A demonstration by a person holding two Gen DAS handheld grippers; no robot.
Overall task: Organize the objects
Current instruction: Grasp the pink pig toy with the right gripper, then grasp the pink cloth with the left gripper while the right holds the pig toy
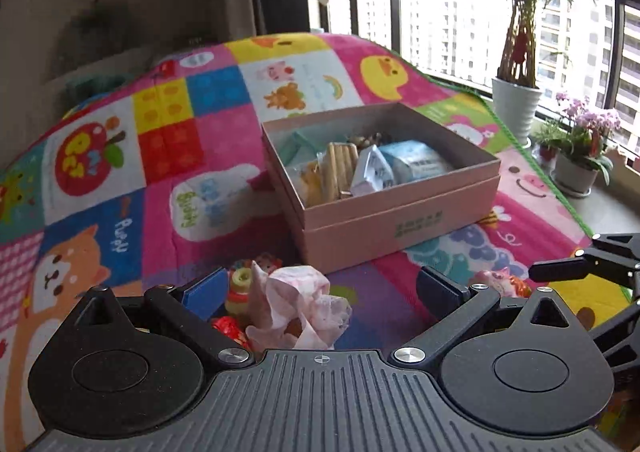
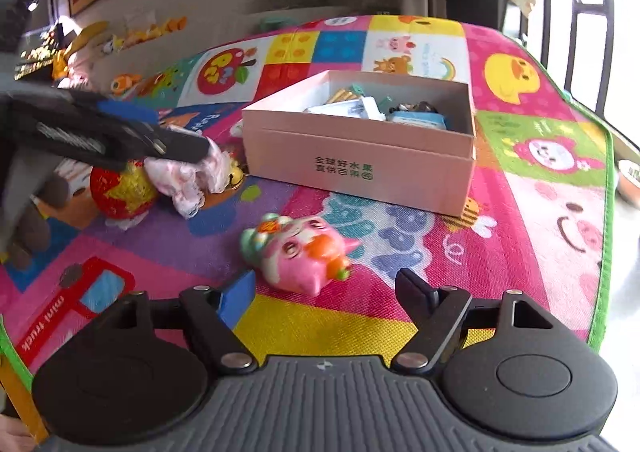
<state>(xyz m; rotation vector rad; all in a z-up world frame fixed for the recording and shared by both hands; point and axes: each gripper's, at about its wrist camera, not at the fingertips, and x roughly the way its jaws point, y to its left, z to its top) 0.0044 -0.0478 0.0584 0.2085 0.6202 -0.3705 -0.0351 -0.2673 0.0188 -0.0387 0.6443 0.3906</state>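
My left gripper stands wide open on the colourful play mat. A crumpled pink-and-white wrapper lies between its fingers, nearer the left blue pad and not squeezed. The right wrist view shows that gripper over the same wrapper. My right gripper is open too, with a pink animal figurine lying just ahead of its fingertips. An open pink cardboard box holds several snack packets; it also appears behind the figurine.
A red ball with a yellow star sits beside the wrapper, and small toys lie by my left finger. Potted plants stand on the window sill past the mat's green edge. Plush toys line the far left.
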